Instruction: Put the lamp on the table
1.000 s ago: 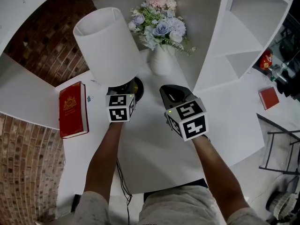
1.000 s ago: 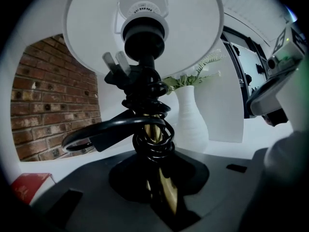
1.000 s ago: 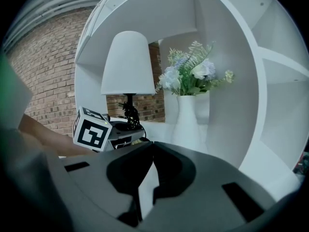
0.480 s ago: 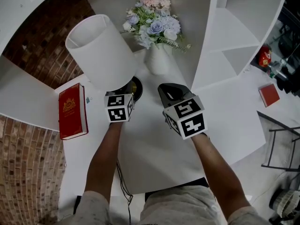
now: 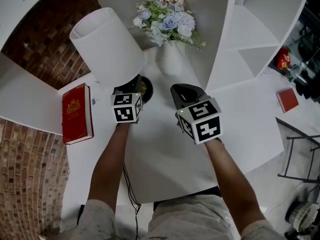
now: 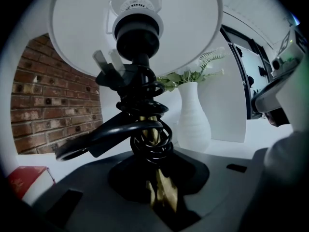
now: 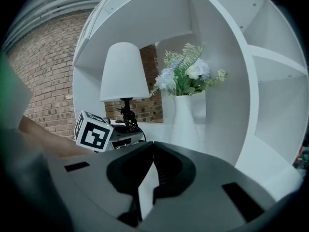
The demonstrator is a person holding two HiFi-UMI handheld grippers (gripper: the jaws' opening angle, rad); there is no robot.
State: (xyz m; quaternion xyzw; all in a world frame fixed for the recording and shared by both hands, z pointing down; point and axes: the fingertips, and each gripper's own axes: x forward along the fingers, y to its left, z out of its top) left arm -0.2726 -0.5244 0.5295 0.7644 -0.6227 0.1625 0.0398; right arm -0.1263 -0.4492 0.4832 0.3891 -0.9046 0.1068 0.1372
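Brick wall backs the left side of a white bench, and a curved white shelf unit rises along its far and right sides. At the far left of the bench is the lamp. The left hand-held gripper has it low on the brass stem, under the coils of black cord wound round it. That low hold probably keeps the wide shade clear and the weight steady. The jaws are opening, with the stem between them. The shade leans left and far in the head view, and I cannot tell whether the base is fully down. The right hand-held gripper hovers just right of it, jaws together on nothing, likely as a spare support.

A white vase of flowers stands just beyond the base and crowds the far side. A red book lies near on the left. A small red book is well apart at the right. The lamp's cable trails off the near edge and could snag
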